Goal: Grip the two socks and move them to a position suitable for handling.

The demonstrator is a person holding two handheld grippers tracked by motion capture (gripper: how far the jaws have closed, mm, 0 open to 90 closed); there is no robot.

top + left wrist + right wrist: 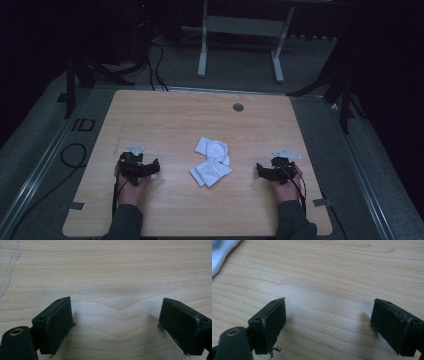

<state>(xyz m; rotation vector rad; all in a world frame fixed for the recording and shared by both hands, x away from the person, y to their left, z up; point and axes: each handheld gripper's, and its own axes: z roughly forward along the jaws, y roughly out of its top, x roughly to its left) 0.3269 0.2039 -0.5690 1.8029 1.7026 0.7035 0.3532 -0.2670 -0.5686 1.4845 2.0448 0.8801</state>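
Observation:
A crumpled white cloth [212, 161] lies in the middle of the wooden table [175, 120]. My left gripper [150, 167] rests low on the table to the cloth's left, held in a hand, its jaws pointing toward the cloth. In the left gripper view my left gripper [115, 325] is open, with bare wood between its black pads. My right gripper [261, 170] rests to the cloth's right, jaws toward it. In the right gripper view my right gripper [328, 326] is open over bare wood, and an edge of the white cloth [220, 252] shows at the top left.
A round grey grommet [238, 107] sits in the table near its far edge. Beyond the table stands a white frame [240, 30] on grey floor. Black cables [75, 155] lie on the floor at the left.

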